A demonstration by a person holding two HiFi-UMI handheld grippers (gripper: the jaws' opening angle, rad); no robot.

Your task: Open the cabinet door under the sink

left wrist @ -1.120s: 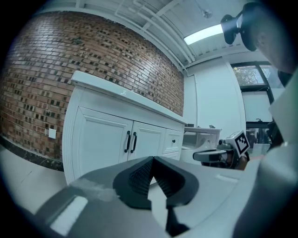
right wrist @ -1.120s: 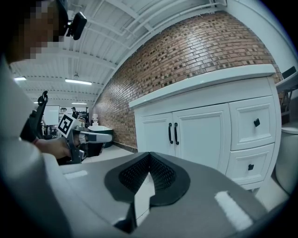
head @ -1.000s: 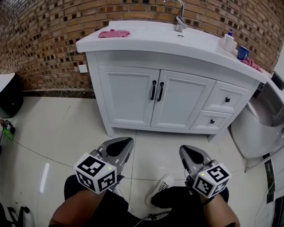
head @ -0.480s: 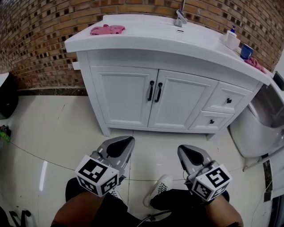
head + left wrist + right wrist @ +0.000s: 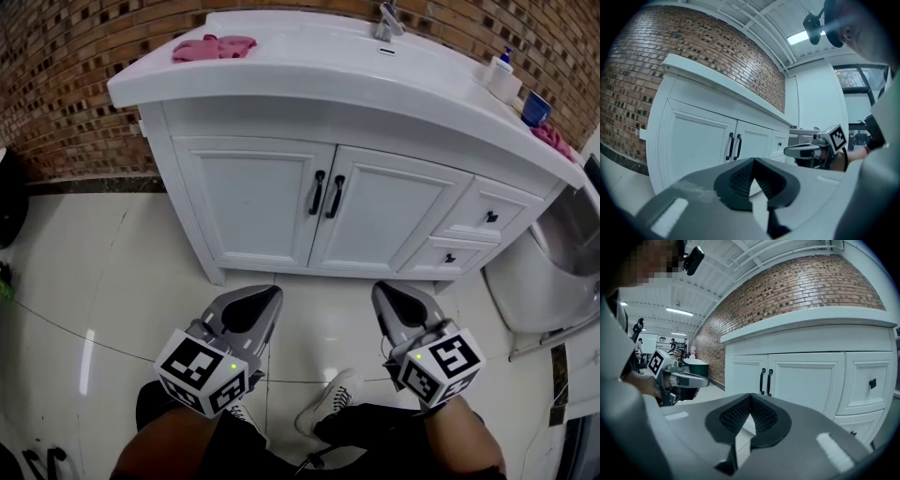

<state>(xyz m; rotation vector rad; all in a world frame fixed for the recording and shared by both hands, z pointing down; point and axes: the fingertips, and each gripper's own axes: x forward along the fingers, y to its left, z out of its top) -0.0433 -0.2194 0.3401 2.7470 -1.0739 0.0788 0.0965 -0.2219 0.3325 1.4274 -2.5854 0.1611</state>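
Hovering before the shut cabinet doors [image 5: 255,202], left gripper [image 5: 268,298] and right gripper [image 5: 385,292], both clenched empty, are facing the handles [image 5: 326,194]

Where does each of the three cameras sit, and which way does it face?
Head view: on the head, facing steeply down at the cabinet; left gripper, right gripper and a shoe show.
Left gripper view: on that gripper, facing the cabinet along shut jaws; right gripper visible.
Right gripper view: likewise; left gripper visible.
All share the door handles.
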